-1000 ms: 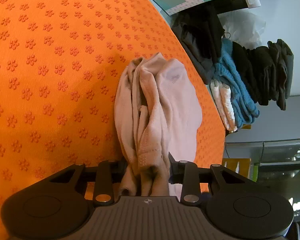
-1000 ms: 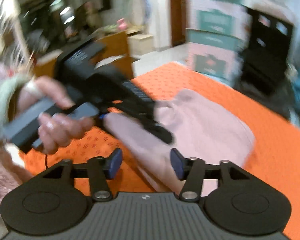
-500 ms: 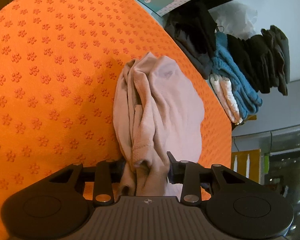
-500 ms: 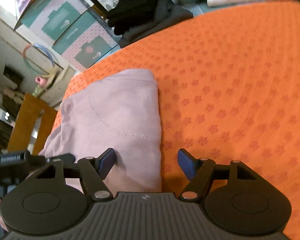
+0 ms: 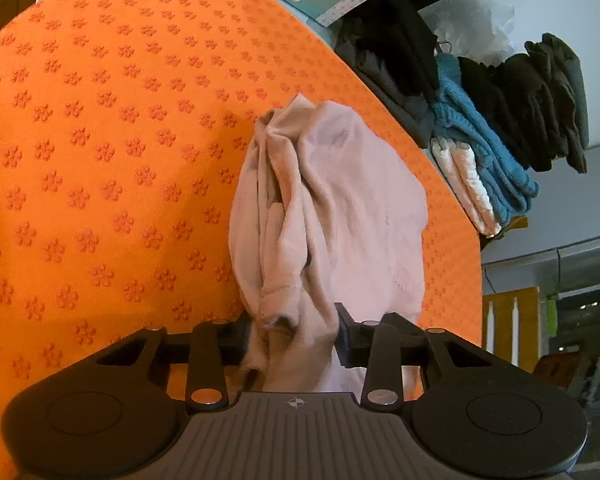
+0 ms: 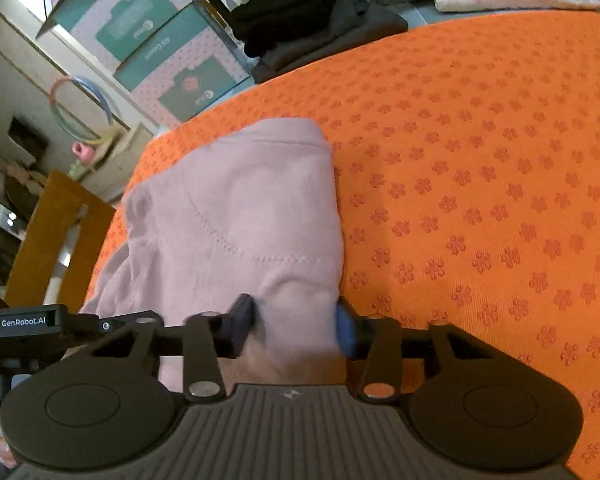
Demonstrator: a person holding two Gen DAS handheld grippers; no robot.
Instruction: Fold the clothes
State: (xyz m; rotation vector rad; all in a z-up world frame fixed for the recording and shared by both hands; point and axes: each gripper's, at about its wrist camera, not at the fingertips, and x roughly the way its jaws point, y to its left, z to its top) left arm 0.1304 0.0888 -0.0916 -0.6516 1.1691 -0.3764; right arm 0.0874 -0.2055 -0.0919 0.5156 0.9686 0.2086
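Right gripper (image 6: 296, 328) has closed onto pink garment (image 6: 240, 216) | left gripper (image 5: 292, 334) still pinching its bunched edge | orange mat (image 5: 100, 120) unchanged

One pink garment (image 5: 340, 216) lies on one orange mat (image 5: 100, 140). Two pairs of tongs are in view, the left tongs (image 5: 292, 332) and the right tongs (image 6: 296, 324). Two teal boxes (image 6: 148, 32) are stacked, beside one pile of folded clothes (image 5: 500, 128).

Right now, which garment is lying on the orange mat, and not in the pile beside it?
Only the pale pink garment lies on the orange mat. Both grippers hold it. The teal, black and white clothes lie beyond the mat's edge.
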